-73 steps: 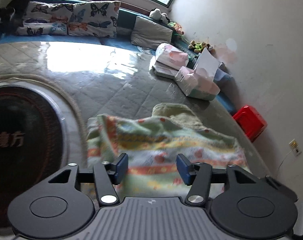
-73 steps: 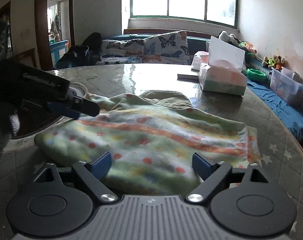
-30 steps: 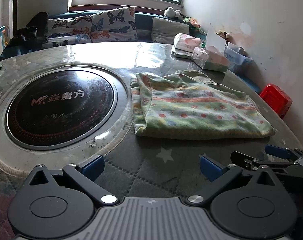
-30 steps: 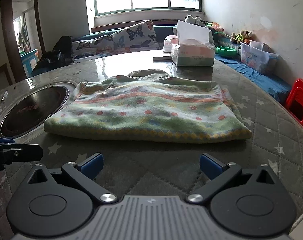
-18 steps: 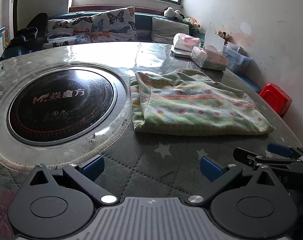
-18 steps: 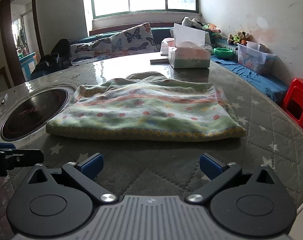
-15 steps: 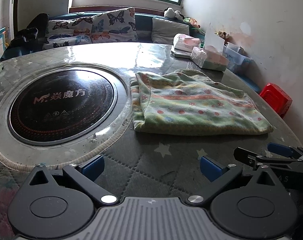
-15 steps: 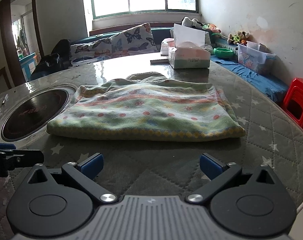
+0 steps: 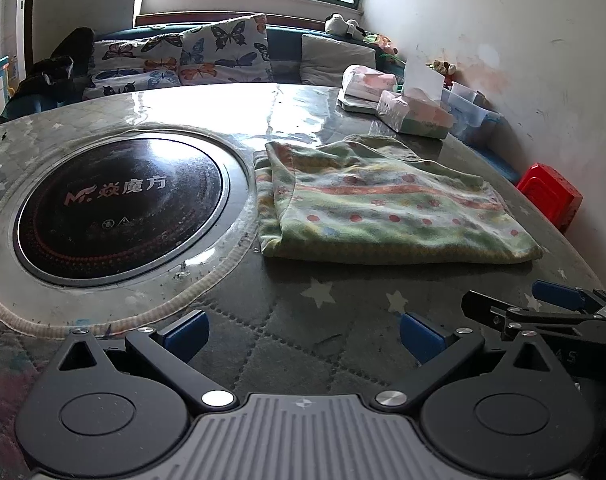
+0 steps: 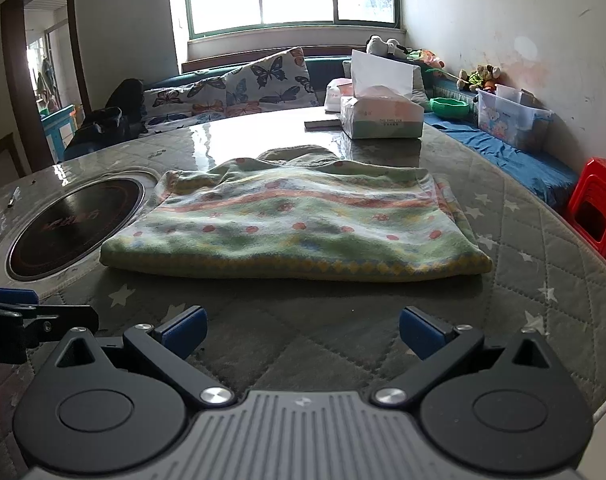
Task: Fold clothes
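Cooktop (image 9: pixel 119 200) lying round and black at the left, sunk into the quilted table (image 9: pixel 303 344). Folded garment (image 9: pixel 379 208) — green, with striped and dotted pattern — resting flat just beside it to the right, touching no tool. Tissue box (image 10: pixel 381 118) standing behind the garment, well apart. Left gripper (image 9: pixel 303 330) hovering over the near table edge, blue pads spread wide, holding nothing. Right gripper (image 10: pixel 301 328) hanging next to it — also spread wide and empty, facing the garment's long folded edge. Red stool (image 10: pixel 599 208) showing at far right.
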